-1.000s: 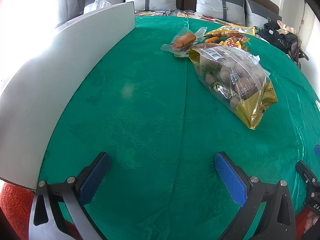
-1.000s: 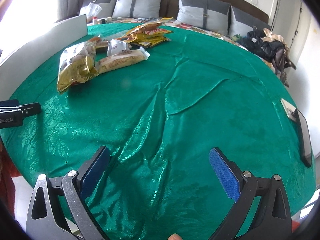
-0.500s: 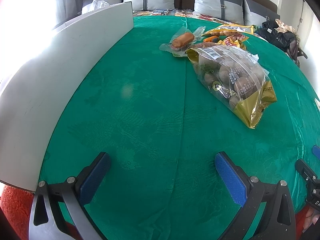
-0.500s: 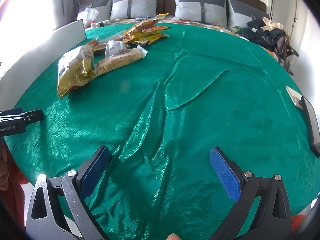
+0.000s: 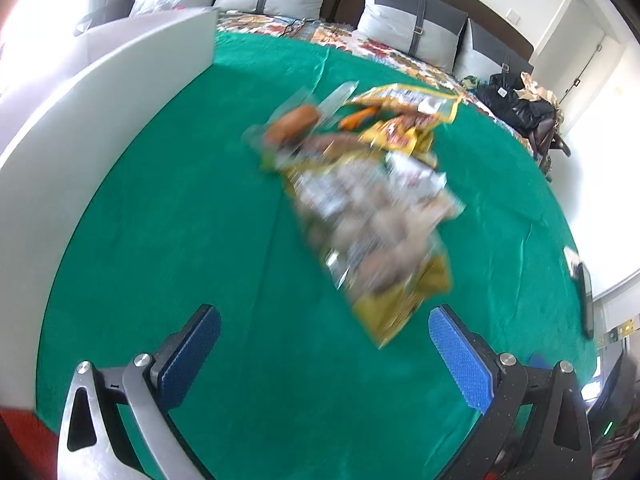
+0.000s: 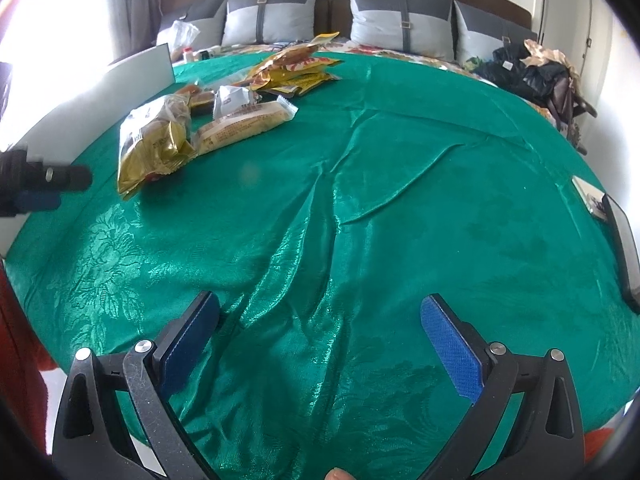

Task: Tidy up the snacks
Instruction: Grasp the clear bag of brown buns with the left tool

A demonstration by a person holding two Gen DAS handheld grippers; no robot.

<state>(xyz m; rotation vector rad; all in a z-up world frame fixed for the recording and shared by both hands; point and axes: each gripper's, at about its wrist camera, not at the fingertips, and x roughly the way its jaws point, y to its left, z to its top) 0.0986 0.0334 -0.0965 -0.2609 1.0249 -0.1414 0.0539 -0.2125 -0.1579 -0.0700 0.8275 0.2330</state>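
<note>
A pile of snacks lies on the green tablecloth (image 6: 360, 200). A large clear-and-gold bag of round snacks (image 5: 372, 236) lies just ahead of my open, empty left gripper (image 5: 324, 332); the view is blurred. Behind it are a wrapped sausage-like snack (image 5: 292, 124) and yellow packets (image 5: 404, 100). In the right wrist view the gold bag (image 6: 154, 144), a long wafer pack (image 6: 244, 126) and yellow packets (image 6: 296, 68) lie far left. My right gripper (image 6: 320, 320) is open and empty above bare cloth.
A white board (image 5: 80, 128) stands along the table's left edge. A dark phone-like object (image 6: 622, 252) lies at the right edge. Pillows (image 6: 276, 16) and a heap of dark clothes (image 6: 532, 72) sit behind the table. The left gripper's tip (image 6: 44, 180) shows at the left.
My left gripper has moved forward and turned right toward the gold bag, which now looks nearer and blurred. My right gripper has barely shifted. Both stay open.
</note>
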